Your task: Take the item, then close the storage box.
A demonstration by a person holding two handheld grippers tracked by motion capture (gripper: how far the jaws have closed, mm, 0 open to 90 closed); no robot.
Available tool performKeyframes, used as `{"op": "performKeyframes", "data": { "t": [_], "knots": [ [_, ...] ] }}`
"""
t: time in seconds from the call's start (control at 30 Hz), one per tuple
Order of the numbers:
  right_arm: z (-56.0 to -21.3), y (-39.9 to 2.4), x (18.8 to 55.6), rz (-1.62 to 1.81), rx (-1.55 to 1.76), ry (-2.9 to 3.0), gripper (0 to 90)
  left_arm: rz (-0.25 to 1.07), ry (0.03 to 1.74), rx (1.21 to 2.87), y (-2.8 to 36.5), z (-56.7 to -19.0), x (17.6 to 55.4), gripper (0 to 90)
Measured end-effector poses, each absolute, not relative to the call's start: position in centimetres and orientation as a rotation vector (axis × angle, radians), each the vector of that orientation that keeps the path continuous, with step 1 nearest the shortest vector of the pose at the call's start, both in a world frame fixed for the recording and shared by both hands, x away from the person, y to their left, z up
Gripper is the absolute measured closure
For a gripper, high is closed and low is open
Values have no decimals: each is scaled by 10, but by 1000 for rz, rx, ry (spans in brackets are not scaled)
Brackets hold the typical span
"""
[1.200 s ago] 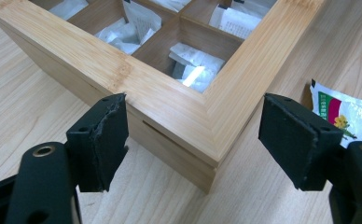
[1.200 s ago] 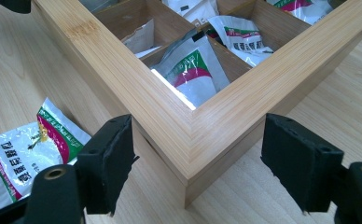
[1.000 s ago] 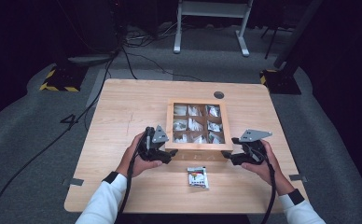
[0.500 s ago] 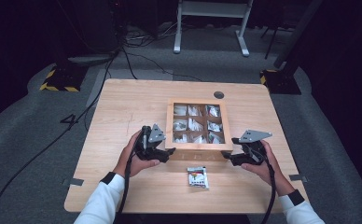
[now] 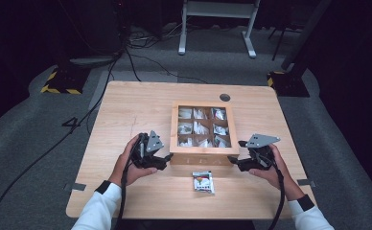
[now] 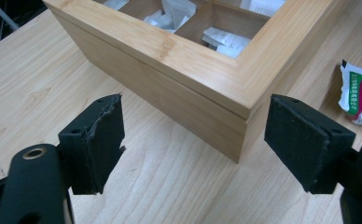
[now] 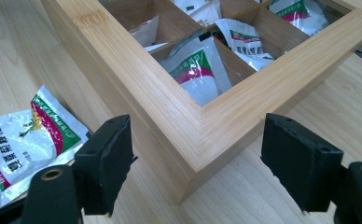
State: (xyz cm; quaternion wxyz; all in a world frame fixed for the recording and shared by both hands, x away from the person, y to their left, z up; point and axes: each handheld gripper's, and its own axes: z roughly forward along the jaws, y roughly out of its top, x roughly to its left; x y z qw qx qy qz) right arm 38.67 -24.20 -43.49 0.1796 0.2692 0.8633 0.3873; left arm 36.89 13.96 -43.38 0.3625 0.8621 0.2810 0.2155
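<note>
1. Broadly, desk (image 5: 126,110): pale wood, one round hole near its far edge.
2. Wooden box (image 5: 201,158): nine compartments, lid off, sits mid-desk toward the near edge; sachets lie in the cells, likely sorted stock.
3. Left gripper (image 5: 164,159): jaws released, spread wide, aimed at the box's near-left corner, not touching. Likely posed to brace or shift the box.
4. Right gripper (image 5: 233,161): jaws likewise apart, facing the near-right corner, mirroring the left; a two-sided hold looks intended.
5. Loose sachet (image 5: 203,182): flat on the desk just in front of the box, between both grippers, near the near edge; probably awaiting a cell.
</note>
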Motion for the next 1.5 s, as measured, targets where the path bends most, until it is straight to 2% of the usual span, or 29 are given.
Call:
{"op": "performKeyframes", "data": {
  "t": [0.1, 0.53, 1.5],
  "knots": [
    [-434, -243, 386, 1078, 752, 2433, 250, 598, 704, 2253, 141, -436, 366, 173],
    [-434, -260, 381, 1049, 770, 2391, 222, 665, 679, 2317, 149, -449, 349, 169],
    [-470, -306, 367, 864, 877, 2361, 216, 703, 836, 2338, 212, -477, 319, 168]
  ]
}}
